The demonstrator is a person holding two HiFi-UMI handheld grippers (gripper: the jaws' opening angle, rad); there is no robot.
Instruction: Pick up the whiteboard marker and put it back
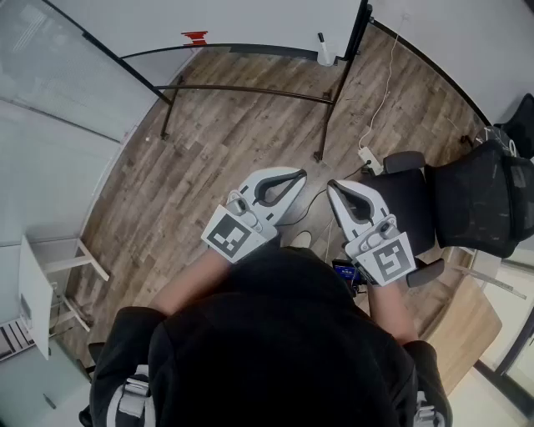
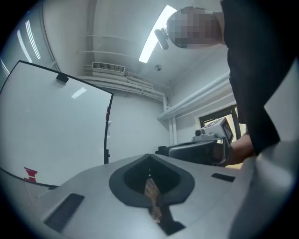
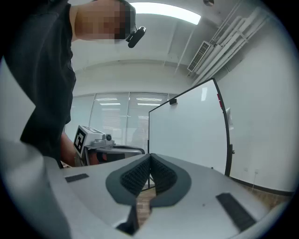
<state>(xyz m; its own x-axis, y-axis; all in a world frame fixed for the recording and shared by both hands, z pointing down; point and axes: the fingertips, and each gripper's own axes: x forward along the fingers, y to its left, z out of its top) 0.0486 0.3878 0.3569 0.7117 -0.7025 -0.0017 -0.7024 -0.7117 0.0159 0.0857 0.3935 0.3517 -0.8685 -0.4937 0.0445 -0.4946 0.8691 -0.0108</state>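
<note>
Where the head view looks down, the left gripper (image 1: 300, 174) and right gripper (image 1: 331, 184) hover side by side; the whiteboard marker (image 1: 320, 39) stands in a white cup (image 1: 326, 57) at the whiteboard ledge's (image 1: 250, 48) right end. Left gripper view: jaws together, nothing between them. Right gripper view: likewise closed and empty.

From the head camera we look steeply down past the person's shoulders (image 1: 275, 334) onto the left gripper (image 1: 299, 177) and right gripper (image 1: 332, 184) close below. The wooden floor (image 1: 225, 125) lies farther off, and the whiteboard (image 1: 250, 21) is at the top edge. Each gripper camera sits low just behind its own jaws and faces level along them. We find the whiteboard in all three views, and each gripper camera catches the other gripper beside it.
</note>
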